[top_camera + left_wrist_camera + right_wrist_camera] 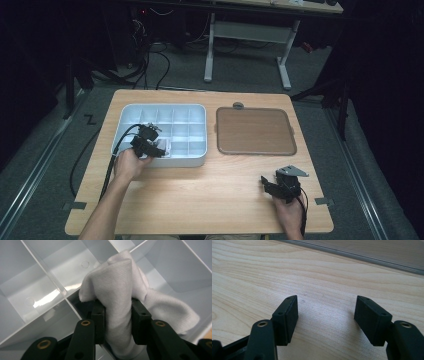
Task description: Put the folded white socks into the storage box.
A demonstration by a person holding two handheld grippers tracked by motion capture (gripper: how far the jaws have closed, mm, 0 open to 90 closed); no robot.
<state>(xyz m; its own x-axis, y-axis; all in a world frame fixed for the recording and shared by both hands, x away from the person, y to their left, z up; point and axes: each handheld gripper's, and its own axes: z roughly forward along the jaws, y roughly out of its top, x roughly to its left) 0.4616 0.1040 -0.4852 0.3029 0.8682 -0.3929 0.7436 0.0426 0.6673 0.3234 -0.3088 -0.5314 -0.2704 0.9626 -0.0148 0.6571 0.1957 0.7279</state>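
Note:
A white cloth [117, 277] stands bunched in a front compartment of the pale compartment tray [131, 111]. My left gripper [118, 307] reaches into that tray from its near left side, and both pads touch a vertical fold of the cloth between them. In the high view the left gripper [159, 148] sits low over the tray's front row. My right gripper [265, 181] rests near the table's front right, and its jaws [327, 305] stand open over bare wood with nothing between them.
A brown flat tray [255, 131] with a grey rim lies to the right of the compartment tray. The wooden table [210, 190] has open surface along its front. Dividers [50, 277] of the compartment tray surround the cloth closely.

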